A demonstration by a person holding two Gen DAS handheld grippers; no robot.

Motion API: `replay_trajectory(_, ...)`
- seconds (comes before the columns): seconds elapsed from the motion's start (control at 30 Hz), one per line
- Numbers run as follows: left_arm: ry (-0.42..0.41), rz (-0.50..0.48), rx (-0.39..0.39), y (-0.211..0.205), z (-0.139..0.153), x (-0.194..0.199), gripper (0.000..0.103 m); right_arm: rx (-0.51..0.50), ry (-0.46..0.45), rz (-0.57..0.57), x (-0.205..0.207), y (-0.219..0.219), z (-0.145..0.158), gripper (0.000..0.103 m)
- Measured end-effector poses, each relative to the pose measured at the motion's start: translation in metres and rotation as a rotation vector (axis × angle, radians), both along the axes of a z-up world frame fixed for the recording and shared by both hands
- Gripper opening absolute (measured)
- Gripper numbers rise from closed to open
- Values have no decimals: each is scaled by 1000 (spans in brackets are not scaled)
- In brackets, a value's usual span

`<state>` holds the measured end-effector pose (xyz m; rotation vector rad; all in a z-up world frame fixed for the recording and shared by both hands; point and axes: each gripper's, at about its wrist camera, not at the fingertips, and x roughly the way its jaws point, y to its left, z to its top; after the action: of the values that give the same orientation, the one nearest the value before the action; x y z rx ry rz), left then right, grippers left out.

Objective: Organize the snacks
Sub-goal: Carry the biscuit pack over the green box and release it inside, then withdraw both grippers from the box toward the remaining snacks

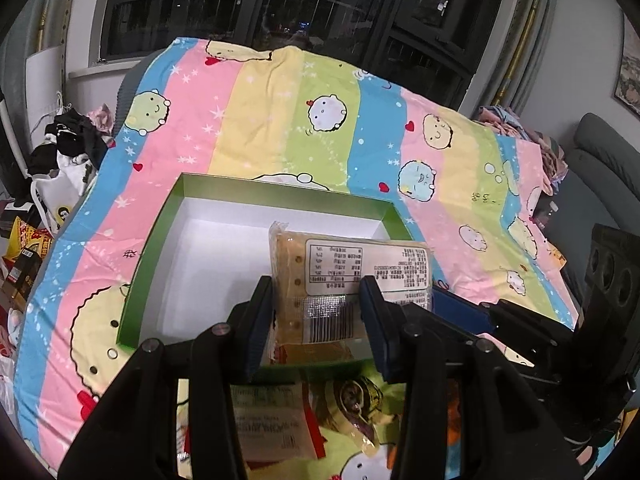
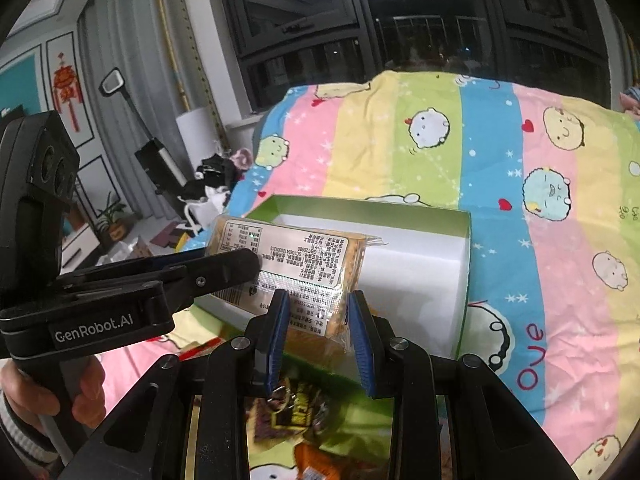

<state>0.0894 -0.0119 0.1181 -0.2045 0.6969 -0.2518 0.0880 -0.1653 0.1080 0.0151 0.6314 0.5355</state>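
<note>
Right gripper (image 2: 316, 320) is clamped w/ both blue pads on the near end of a clear-wrapped pack of golden crackers w/ a white label (image 2: 296, 268), its long axis running ahead and left from the fingers, over the near edge of the open green cardboard box w/ white inside (image 2: 466, 236). Left gripper (image 1: 316, 312) also straddles the pack, but can't tell if it's pinching or just alongside. More loose wrapped snacks (image 2: 292, 408) lie below both grippers; box floor ahead looks the likely drop spot, right gripper nearer.
</note>
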Motion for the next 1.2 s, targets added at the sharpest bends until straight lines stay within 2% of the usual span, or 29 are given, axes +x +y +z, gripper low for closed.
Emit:
replay_trajectory(0.27, 21, 9, 39, -5, -10, 18, 49, -15, 24, -12, 16, 1, -7, 33)
replay_trajectory(0.3, 22, 17, 50, -6, -11, 19, 52, -22, 22, -16, 17, 3, -7, 33)
replay_trajectory(0.4, 31, 36, 65, -7, -15, 20, 74, -31, 22, -29, 18, 6, -8, 33)
replay_trajectory(0.43, 26, 42, 71, -6, -14, 18, 78, -30, 23, -34, 17, 6, -8, 33)
replay_trajectory(0.57, -5, 64, 121, -4, -8, 7, 81, -17, 21, -37, 10, 3, -6, 34)
replay_trajectory(0.63, -23, 77, 147, -4, -5, 0, 87, -14, 20, -38, 3, 1, -3, 36)
replay_trajectory(0.97, -119, 131, 233, -6, 21, -46, 91, 18, -25, -47, -44, -9, 18, 56)
replay_trajectory(1.07, -141, 151, 244, -5, 28, -61, 102, 20, -46, -56, -61, -11, 26, 64)
replay_trajectory(1.13, -152, 155, 236, -3, 31, -69, 102, 15, -55, -67, -71, -13, 30, 70)
replay_trajectory(1.2, -151, 156, 231, -3, 34, -75, 102, 17, -54, -69, -78, -15, 34, 71)
